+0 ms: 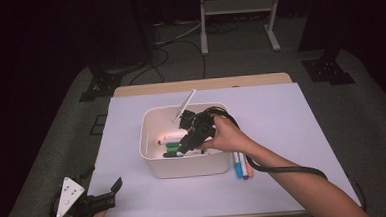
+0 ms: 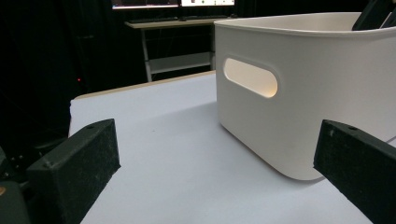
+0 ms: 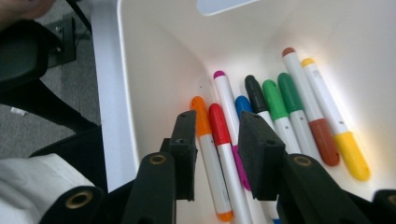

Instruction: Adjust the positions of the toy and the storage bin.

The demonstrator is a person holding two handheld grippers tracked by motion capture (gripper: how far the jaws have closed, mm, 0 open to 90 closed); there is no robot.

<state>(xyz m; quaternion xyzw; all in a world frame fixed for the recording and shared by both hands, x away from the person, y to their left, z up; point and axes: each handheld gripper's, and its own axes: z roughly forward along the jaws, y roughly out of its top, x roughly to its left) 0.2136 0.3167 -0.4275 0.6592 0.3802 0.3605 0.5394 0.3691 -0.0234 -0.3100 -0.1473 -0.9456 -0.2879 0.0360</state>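
Note:
A white bin (image 1: 147,127) stands mid-table with several coloured markers (image 1: 175,138) lying on its floor. My right gripper (image 1: 185,148) reaches down inside it. In the right gripper view the right gripper (image 3: 219,117) has its jaws a little apart above a red-capped marker (image 3: 218,125) and an orange-capped one (image 3: 201,116); the pads touch neither. Beside them lie black (image 3: 254,91), green (image 3: 275,100) and yellow (image 3: 338,133) markers. My left gripper (image 1: 112,190) rests at the table's front left, open and empty, facing the bin's side wall (image 2: 317,93) with its handle slot (image 2: 250,77).
Three more markers (image 1: 241,165) lie on the white table cover just right of the bin's front corner. A white card (image 1: 185,105) leans up from the bin's back rim. A cable trails from the right gripper along the person's forearm. Dark floor surrounds the table.

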